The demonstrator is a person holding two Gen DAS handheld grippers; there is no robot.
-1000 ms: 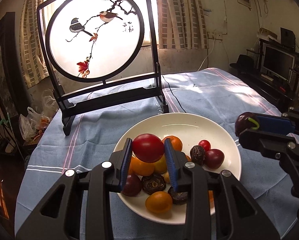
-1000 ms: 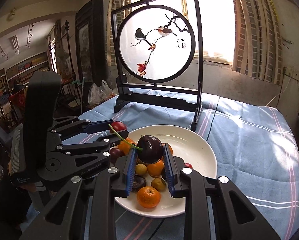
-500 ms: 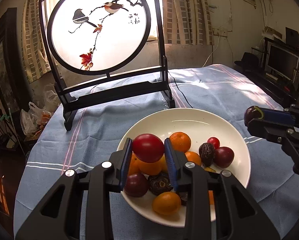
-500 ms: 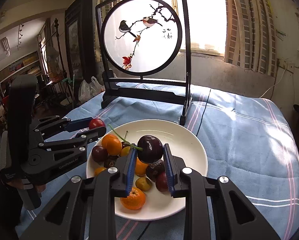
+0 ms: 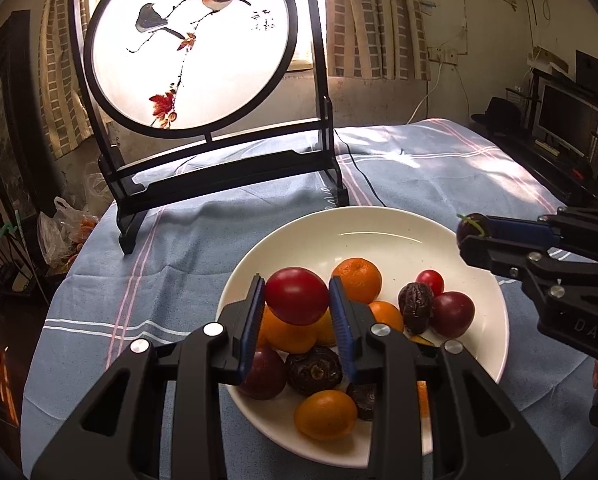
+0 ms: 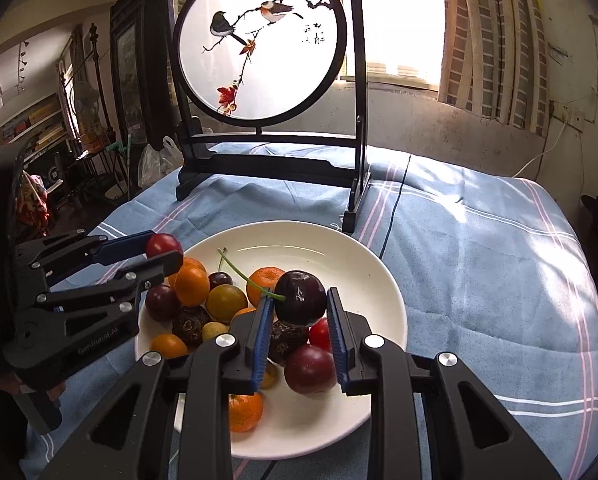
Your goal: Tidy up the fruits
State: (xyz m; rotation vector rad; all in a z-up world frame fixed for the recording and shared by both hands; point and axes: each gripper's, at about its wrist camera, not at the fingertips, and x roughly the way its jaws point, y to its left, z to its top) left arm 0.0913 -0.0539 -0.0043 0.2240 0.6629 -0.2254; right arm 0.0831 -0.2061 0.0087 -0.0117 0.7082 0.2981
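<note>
Left gripper (image 5: 297,300) clamped on a round glossy red tomato-like fruit (image 5: 297,295), blue-padded jaws pressed against both its sides, held above the left part of the wide white ceramic plate (image 5: 395,232). Right gripper (image 6: 299,322) clamped on a dark purple cherry-like fruit with a long green stem (image 6: 301,298), stem sticking out up-left past the left pad, held over the plate's near-middle. Same two grippers visible in each other's views: left gripper at far left of the right wrist view, red fruit at its tip; right gripper at far right of the left wrist view, dark fruit at its tip, just over the plate's right rim. On the plate: several orange mandarins (image 5: 357,280), dark red plums (image 6: 310,368), brown wrinkled dried fruits (image 5: 416,306), a small red cherry tomato (image 5: 430,281), a yellow-green round fruit (image 6: 226,303), all piled toward the near and left side; far half of the plate bare. Plate resting on a light blue cloth with white and pink stripes (image 6: 479,240). Behind the plate, black-framed round translucent screen with painted birds on a branch (image 5: 187,44), upright on its stand, backlit by the window. Thin black cable (image 6: 393,204) running across the cloth beside the stand's foot.
</note>
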